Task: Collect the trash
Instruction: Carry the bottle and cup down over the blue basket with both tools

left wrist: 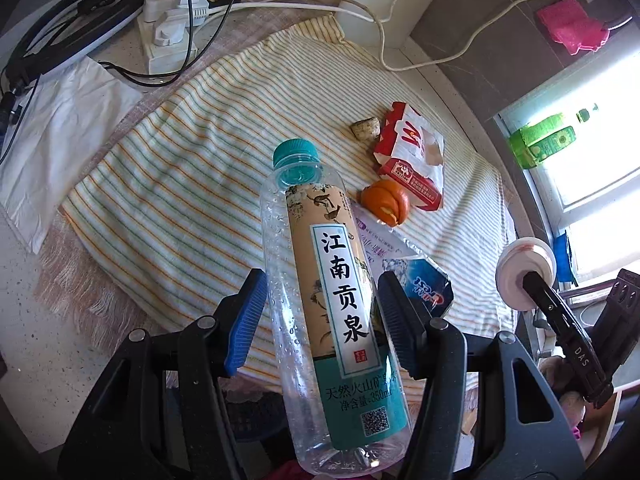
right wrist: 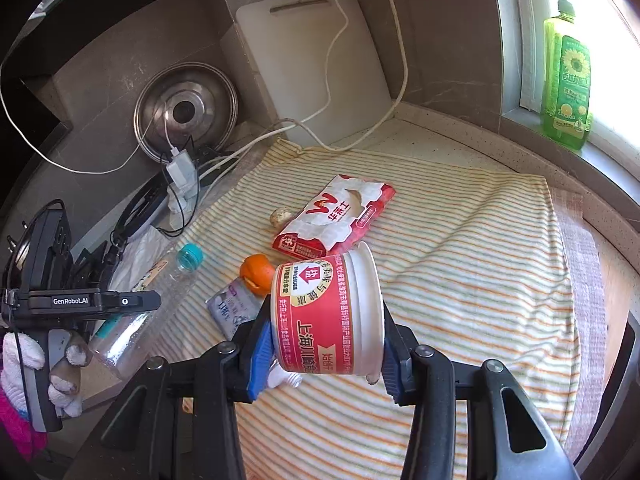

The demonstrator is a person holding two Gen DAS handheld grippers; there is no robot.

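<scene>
Peel (left wrist: 385,202) lies between wrapper (left wrist: 412,160) and sachet (left wrist: 404,264).

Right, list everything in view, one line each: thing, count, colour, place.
clear plastic water bottle: one, teal cap and label, in left gripper.
round paper food cup: one, red and white, in right gripper.
torn paper snack box: one, red and white, on cloth.
orange peel: one, orange, beside the box.
small stone-like lump: one, beige, behind the box.
flattened toothpaste tube: one, blue and white, on cloth.
striped cloth: one, cream with orange and green lines, on counter.
dish soap bottle: one, green, windowsill.
steel pot lid: one, silver, against wall.
left gripper: black, blue pads.
right gripper: black, blue pads.
</scene>
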